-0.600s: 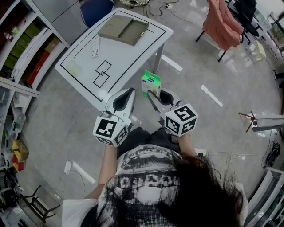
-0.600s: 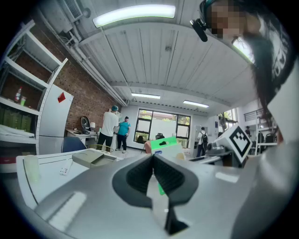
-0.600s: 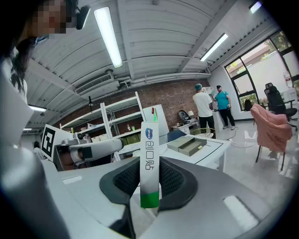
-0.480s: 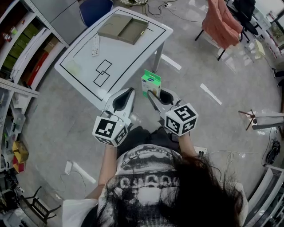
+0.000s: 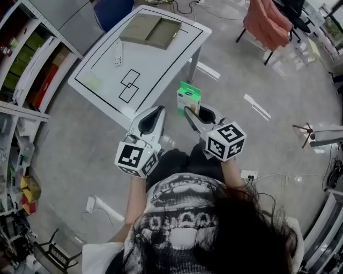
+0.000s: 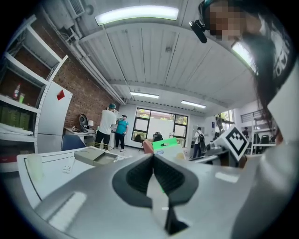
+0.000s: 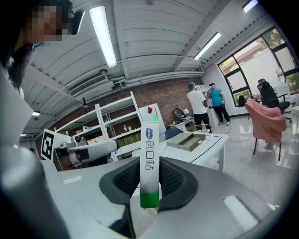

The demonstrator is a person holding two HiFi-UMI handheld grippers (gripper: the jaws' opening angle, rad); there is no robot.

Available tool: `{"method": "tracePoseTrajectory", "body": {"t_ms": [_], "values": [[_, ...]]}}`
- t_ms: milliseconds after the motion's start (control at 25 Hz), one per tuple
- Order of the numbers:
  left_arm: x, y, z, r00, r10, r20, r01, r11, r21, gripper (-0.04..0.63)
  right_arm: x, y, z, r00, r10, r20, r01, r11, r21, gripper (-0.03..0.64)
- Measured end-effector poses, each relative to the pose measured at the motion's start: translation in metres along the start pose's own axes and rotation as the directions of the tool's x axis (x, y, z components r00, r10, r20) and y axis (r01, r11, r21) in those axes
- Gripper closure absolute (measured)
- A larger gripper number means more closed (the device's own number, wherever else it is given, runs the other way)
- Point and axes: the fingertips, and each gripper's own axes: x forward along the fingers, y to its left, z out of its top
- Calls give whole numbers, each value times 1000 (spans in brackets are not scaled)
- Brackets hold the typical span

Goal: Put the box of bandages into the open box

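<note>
The box of bandages [image 5: 188, 97], green and white, stands upright between the pads of my right gripper [image 5: 188, 111], which is shut on it in the air off the table's near corner. In the right gripper view the narrow box [image 7: 149, 154] is clamped between the dark pads [image 7: 125, 179]. My left gripper [image 5: 157, 111] hangs beside it on the left, shut and holding nothing, its jaws [image 6: 153, 156] pressed together. The open box [image 5: 150, 29], olive with two halves, lies at the far end of the white table [image 5: 102, 80]; it also shows in the right gripper view [image 7: 189, 141].
A white remote [image 5: 117, 53] and two black outlined squares [image 5: 128, 85] are on the table. Shelving [image 5: 21, 64] runs along the left. A blue chair [image 5: 112, 9] stands behind the table, a chair draped in pink cloth [image 5: 266, 24] at the far right. Two people [image 7: 203, 105] stand far off.
Both grippers and the held bandage box have shifted slightly forward and to the right; the table sits a little closer in the head view. The grip is unchanged.
</note>
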Motion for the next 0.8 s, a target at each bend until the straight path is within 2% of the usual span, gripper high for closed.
{"method": "tracePoseTrajectory", "body": {"t_ms": [480,800], "values": [[4,27,-5,1000,-2,-2,2,1000,-16,595,29,-2,0,1000,7,-13,-7,1000,-1,526],[80,29,-4,999,20,-39,-20,1000,-1,595,50,-70,19,999,48,-22,-47,999,24,526]]}}
